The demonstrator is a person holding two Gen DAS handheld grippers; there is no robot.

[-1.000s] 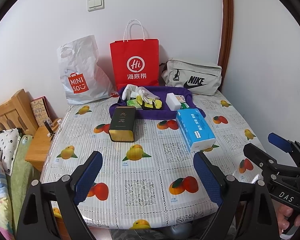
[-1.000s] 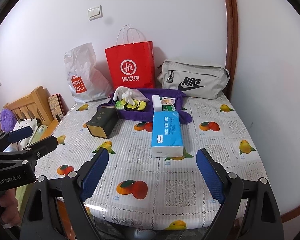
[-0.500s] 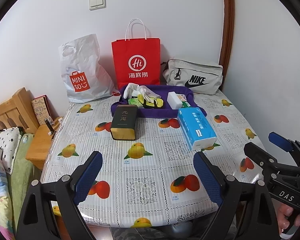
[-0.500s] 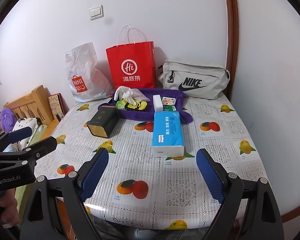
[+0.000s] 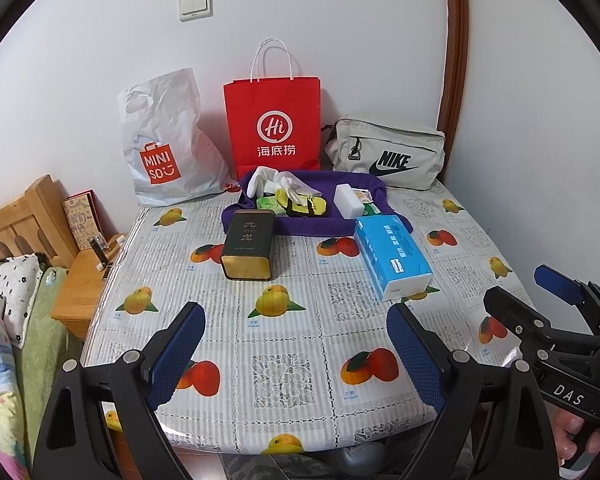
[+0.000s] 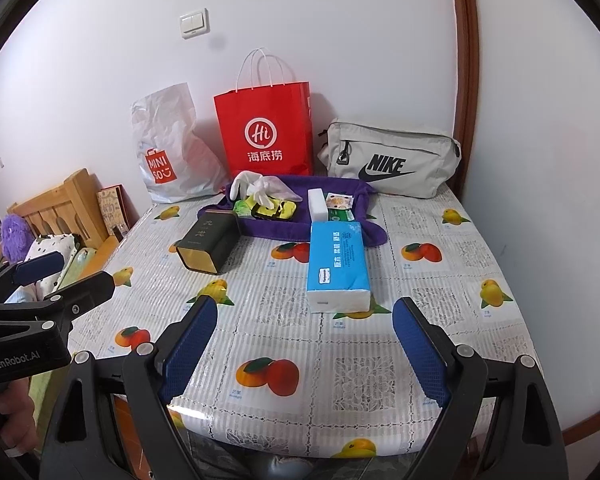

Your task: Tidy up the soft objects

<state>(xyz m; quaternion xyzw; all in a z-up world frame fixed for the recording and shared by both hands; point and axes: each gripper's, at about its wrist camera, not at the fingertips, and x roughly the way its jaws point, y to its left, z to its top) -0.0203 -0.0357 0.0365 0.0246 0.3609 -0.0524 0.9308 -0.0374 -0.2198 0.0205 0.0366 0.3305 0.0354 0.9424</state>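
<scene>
Left wrist view looks down over a tabletop [image 5: 300,340] covered in a fruit-print cloth; the left gripper [image 5: 296,354] hangs above the near edge with its blue pads spread wide and nothing between them; the right gripper [image 6: 304,354] is likewise released and empty, hovering just short of the blue tissue pack [image 6: 337,264]; that pack lies flat near the middle of the tabletop, its near end facing the right gripper. Behind it a purple towel [image 5: 320,226] is spread at the far side, carrying white gloves [image 5: 278,184], a yellow pouch [image 5: 306,206], a white sponge block [image 5: 348,202] and small packets; a dark tea tin [image 5: 249,246] lies on its side at the towel's front left corner. Against the wall stand a white Miniso bag [image 5: 166,148], a red paper bag [image 5: 274,124] and a grey Nike pouch [image 5: 388,154].
</scene>
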